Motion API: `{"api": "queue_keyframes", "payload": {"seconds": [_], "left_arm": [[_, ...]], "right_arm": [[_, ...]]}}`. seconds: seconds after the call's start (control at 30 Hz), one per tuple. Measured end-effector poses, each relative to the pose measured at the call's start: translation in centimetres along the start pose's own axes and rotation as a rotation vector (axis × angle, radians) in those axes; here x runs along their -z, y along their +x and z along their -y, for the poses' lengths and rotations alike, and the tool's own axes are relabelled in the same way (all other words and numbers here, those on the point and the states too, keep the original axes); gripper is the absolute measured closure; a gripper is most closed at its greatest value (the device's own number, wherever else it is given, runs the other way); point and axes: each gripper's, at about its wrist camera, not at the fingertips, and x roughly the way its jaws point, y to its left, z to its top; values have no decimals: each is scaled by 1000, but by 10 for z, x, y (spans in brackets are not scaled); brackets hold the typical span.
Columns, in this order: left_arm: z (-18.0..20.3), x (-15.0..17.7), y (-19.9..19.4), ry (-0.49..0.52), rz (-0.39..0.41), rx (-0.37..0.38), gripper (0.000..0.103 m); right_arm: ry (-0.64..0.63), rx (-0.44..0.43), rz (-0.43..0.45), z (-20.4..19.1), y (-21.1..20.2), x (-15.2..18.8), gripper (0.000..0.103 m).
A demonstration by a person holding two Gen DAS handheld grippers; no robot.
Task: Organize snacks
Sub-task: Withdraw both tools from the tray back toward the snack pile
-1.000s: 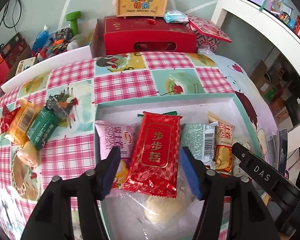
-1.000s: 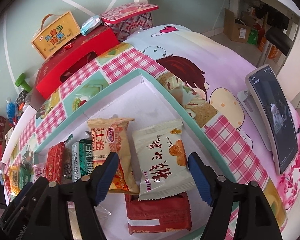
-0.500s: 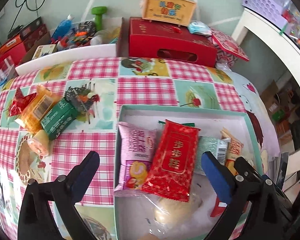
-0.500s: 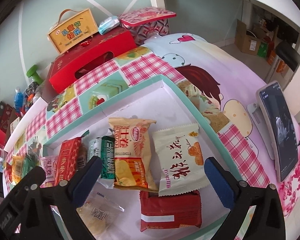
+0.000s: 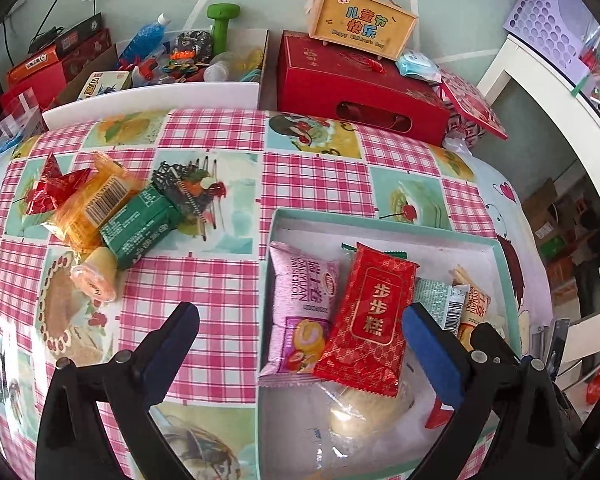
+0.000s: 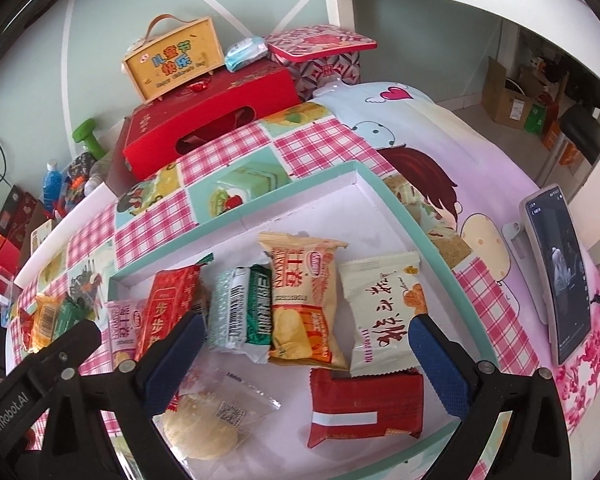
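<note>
A teal-rimmed white tray (image 5: 380, 216) (image 6: 364, 172) holds several snacks: a pink roll pack (image 5: 300, 304), a red pack (image 5: 372, 316) (image 6: 168, 312), a green-silver pack (image 6: 244, 316), an orange pack (image 6: 304, 296), a cream pack (image 6: 380, 312), a red-brown pack (image 6: 364, 408) and a clear-wrapped bun (image 6: 204, 428). Left of the tray lie loose snacks: a green pack (image 5: 140, 228), an orange pack (image 5: 96, 204), a red wrapper (image 5: 52, 188) and a jelly cup (image 5: 96, 276). My left gripper (image 5: 300, 352) is open and empty over the tray's left edge. My right gripper (image 6: 304, 360) is open and empty above the tray.
A red gift box (image 5: 360, 88) with a yellow carry box (image 5: 364, 20) stands at the table's back. A white bin of clutter (image 5: 172, 64) sits back left. A phone on a stand (image 6: 556, 272) stands right of the tray. A black hair clip (image 5: 188, 192) lies beside the loose snacks.
Both grippers opened wide and pulled back from the tray. The left gripper let go of the red pack, which now lies in the tray, and shifted left.
</note>
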Motion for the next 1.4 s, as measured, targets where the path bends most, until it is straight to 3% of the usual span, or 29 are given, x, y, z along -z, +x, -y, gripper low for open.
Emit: {"api": "queue_keyframes", "payload": {"seconds": [0.37,0.53,0.93,1.4], "left_arm": [[-40,-4,-14,-29,8,-16,2],[-60,-4,-20,-72,13,18,2],[-122,5,-27,-139,19,-55,2],[-182,18,-24,-245,0,-32,2]], "right_arm": [[-82,-37,13,-38,-9,9,0],[-128,-52,15,-57,-12,14,0],[-284,-99,1,-115,-14,40,0],[-373,-153,-24,-167,-1,68,0]]}}
